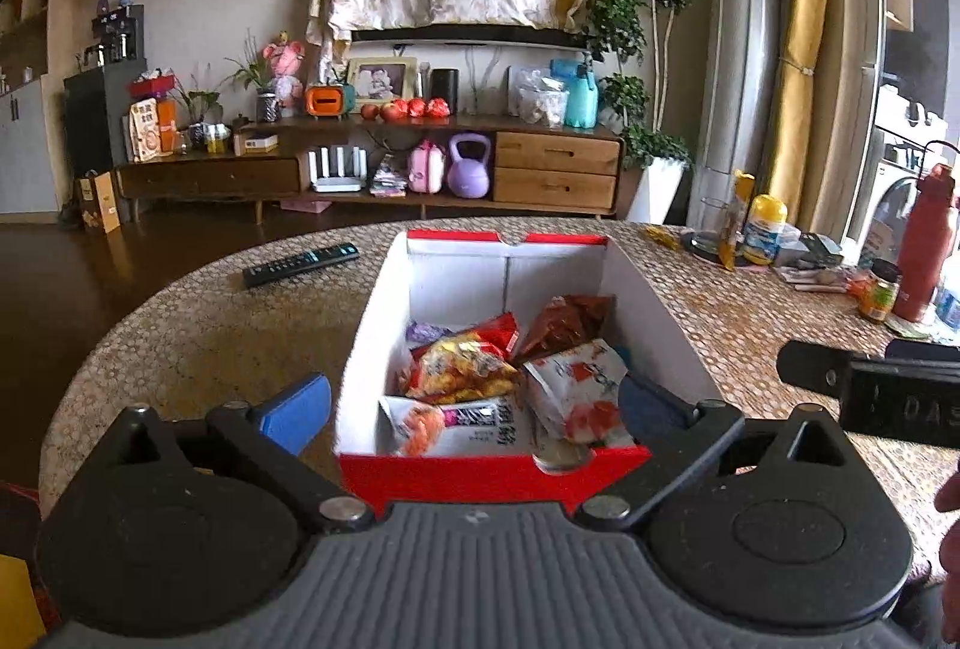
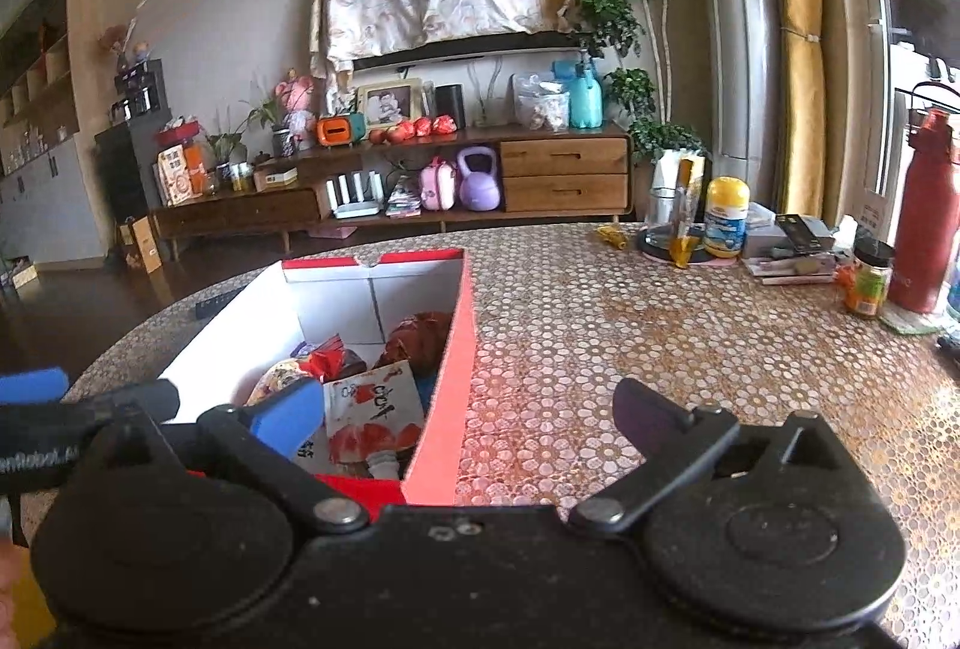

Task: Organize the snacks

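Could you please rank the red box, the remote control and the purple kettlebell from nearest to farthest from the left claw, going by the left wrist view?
1. Red box, directly at the left claw.
2. Remote control, on the table, left.
3. Purple kettlebell, under the far cabinet.

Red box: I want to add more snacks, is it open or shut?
Open. The red box has no lid on, and snack packets show inside.
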`<act>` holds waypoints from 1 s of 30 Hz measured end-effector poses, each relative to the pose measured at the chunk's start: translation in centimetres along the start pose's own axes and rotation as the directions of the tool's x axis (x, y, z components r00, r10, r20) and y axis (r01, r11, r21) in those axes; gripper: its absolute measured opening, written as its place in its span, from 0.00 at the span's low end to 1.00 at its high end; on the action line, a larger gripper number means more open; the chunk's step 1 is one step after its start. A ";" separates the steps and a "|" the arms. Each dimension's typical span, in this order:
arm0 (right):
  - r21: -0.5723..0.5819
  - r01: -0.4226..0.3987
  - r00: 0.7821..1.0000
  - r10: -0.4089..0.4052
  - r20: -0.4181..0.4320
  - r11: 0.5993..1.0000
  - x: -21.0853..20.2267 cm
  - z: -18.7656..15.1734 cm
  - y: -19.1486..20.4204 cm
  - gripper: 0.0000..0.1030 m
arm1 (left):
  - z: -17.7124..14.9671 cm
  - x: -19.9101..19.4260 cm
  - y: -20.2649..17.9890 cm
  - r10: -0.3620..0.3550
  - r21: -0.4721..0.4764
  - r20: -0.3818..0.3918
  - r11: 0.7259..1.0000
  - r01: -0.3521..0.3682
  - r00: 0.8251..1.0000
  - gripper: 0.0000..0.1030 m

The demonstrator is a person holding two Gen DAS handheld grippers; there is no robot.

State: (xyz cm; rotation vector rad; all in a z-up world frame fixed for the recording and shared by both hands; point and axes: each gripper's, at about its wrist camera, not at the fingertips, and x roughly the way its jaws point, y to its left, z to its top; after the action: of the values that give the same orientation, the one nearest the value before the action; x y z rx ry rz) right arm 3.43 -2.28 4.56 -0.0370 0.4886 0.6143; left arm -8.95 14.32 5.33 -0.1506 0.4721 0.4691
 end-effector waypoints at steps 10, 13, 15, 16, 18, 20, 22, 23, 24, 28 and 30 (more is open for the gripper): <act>0.028 0.021 1.000 -0.021 -0.007 0.999 -0.6 -1.2 -1.2 1.00 | -1.0 -0.2 -1.7 -0.012 0.024 -0.015 1.000 0.012 1.000 1.00; 0.034 0.024 1.000 -0.024 -0.008 0.999 -0.9 -1.5 -1.5 1.00 | -1.0 -0.3 -1.9 -0.012 0.030 -0.018 0.999 0.013 1.000 1.00; 0.037 0.026 1.000 -0.025 -0.008 0.999 -0.9 -1.6 -1.5 1.00 | -1.1 -0.3 -2.0 -0.011 0.032 -0.018 0.999 0.012 1.000 1.00; 0.040 0.026 1.000 -0.025 -0.007 0.999 -1.0 -1.6 -1.6 1.00 | -1.1 -0.3 -2.0 -0.013 0.031 -0.019 0.999 0.013 1.000 1.00; 0.041 0.028 1.000 -0.027 -0.004 0.999 -1.2 -1.6 -1.5 1.00 | -1.1 -0.3 -1.9 -0.012 0.031 -0.019 0.999 0.012 1.000 1.00; 0.042 0.027 1.000 -0.027 -0.003 0.999 -1.2 -1.6 -1.6 1.00 | -1.1 -0.3 -1.9 -0.010 0.028 -0.018 1.000 0.011 1.000 1.00; 0.041 0.026 1.000 -0.026 -0.001 0.999 -1.3 -1.6 -1.6 1.00 | -1.2 -0.4 -1.8 -0.008 0.027 -0.020 1.000 0.009 1.000 1.00; 0.042 0.027 1.000 -0.027 -0.001 0.999 -1.3 -1.6 -1.5 1.00 | -1.2 -0.4 -1.8 -0.008 0.026 -0.020 1.000 0.008 1.000 1.00; 0.042 0.027 1.000 -0.027 -0.001 0.999 -1.3 -1.6 -1.5 1.00 | -1.2 -0.4 -1.8 -0.007 0.025 -0.021 1.000 0.007 1.000 1.00; 0.044 0.028 1.000 -0.028 -0.001 0.999 -1.3 -1.6 -1.7 1.00 | -1.2 -0.4 -1.7 -0.006 0.025 -0.025 1.000 0.007 1.000 1.00; 0.044 0.028 1.000 -0.028 -0.003 0.999 -1.3 -1.6 -1.7 1.00 | -1.1 -0.3 -1.7 -0.008 0.024 -0.029 1.000 0.008 1.000 1.00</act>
State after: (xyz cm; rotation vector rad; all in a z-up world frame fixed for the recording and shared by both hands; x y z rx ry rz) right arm 2.75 -4.65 3.53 -0.0025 0.5032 0.5756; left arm -8.87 12.47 4.52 -0.1360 0.5050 0.4536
